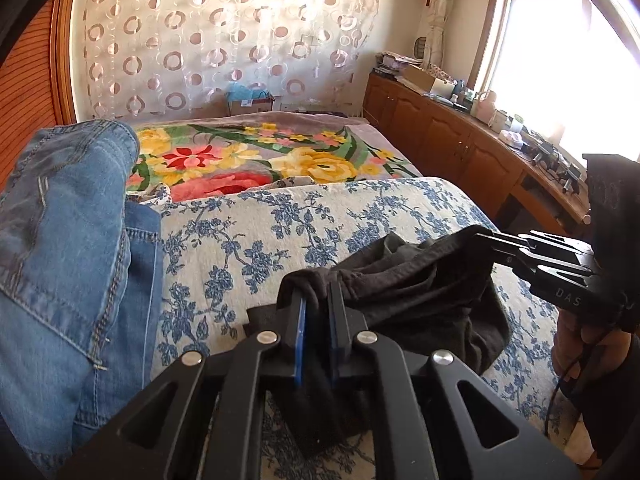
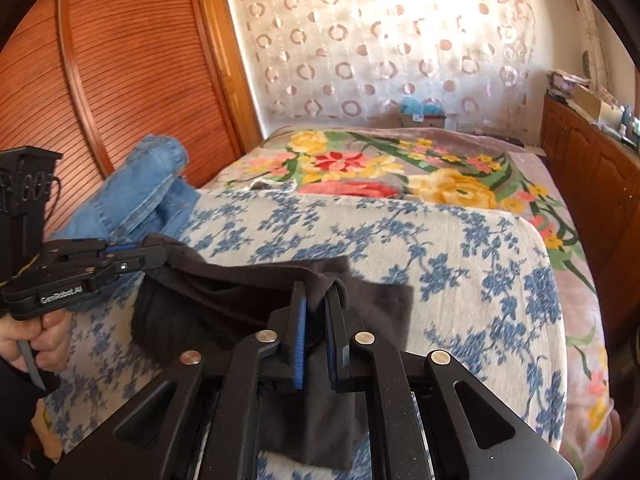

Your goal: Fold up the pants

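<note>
Dark grey pants (image 1: 420,292) hang bunched between my two grippers, low over a blue-flowered bed cover (image 1: 260,232). My left gripper (image 1: 317,300) is shut on one end of the cloth, which runs between its blue pads and drapes over the fingertips. From this view the right gripper (image 1: 486,240) comes in from the right and pinches the other end. In the right wrist view the right gripper (image 2: 316,300) is shut on the pants (image 2: 224,296), with cloth hanging below its jaws. The left gripper (image 2: 156,250), held by a hand (image 2: 40,340), grips the far left end.
Blue jeans (image 1: 68,240) lie heaped at the left of the bed, also as jeans (image 2: 152,184). A bright floral blanket (image 1: 240,156) covers the far half. Wooden cabinets (image 1: 440,132) with clutter run along the right, and a slatted wardrobe door (image 2: 120,80) stands at the left.
</note>
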### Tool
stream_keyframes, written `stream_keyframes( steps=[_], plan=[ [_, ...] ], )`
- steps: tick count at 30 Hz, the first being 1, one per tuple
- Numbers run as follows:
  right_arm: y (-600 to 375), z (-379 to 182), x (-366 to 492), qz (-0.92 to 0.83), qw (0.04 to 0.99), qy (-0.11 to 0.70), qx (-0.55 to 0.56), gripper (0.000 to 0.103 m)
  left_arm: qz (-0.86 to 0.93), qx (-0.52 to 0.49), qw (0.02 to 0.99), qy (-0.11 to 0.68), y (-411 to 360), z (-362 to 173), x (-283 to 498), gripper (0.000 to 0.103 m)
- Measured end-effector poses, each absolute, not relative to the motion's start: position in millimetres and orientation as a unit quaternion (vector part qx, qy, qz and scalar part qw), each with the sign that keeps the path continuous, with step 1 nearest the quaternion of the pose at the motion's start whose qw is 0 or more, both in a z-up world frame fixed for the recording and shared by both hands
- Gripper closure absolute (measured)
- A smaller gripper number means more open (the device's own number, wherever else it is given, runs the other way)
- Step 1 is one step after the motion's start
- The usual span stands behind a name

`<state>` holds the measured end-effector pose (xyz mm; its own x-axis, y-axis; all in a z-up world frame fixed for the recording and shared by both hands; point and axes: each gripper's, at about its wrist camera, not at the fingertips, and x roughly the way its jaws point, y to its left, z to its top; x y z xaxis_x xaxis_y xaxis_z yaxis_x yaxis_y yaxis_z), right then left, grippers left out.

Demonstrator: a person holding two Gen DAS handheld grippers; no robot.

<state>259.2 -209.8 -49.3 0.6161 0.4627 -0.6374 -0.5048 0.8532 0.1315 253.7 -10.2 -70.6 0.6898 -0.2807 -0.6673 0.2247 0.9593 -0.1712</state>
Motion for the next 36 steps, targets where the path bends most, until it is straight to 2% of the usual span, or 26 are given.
stream_keyframes(
  steps=[2,3,4,5,7,9,14,26,36],
  plan=[
    [-212,-50,261,0.27,0.898,0.346,-0.025,0.084,-0.14,-0.029,0.917,0.372,-12,-73,256,0.088],
    [-213,-51,262,0.271,0.897,0.348,-0.025,0.079,-0.145,-0.032,0.915,0.376,-12,-74,257,0.079],
    [-213,-51,261,0.271,0.897,0.349,-0.026,0.078,-0.149,-0.034,0.913,0.378,-12,-74,257,0.073],
    [-215,-51,259,0.27,0.897,0.349,-0.029,0.077,-0.148,-0.034,0.914,0.377,-11,-74,256,0.061],
    [-216,-50,256,0.269,0.898,0.346,-0.032,0.073,-0.144,-0.025,0.917,0.372,-12,-73,253,0.057],
    [-220,-47,251,0.269,0.9,0.342,-0.028,0.065,-0.143,-0.022,0.918,0.369,-11,-72,250,0.053],
    [-221,-49,241,0.289,0.89,0.35,-0.039,0.054,-0.141,-0.021,0.918,0.37,-8,-75,242,0.051],
    [-197,-80,266,0.271,0.877,0.385,-0.096,0.052,-0.135,-0.014,0.91,0.392,-9,-95,244,0.051],
    [-203,-77,291,0.231,0.897,0.365,-0.098,0.052,-0.133,-0.014,0.907,0.4,-9,-103,244,0.051]
  ],
)
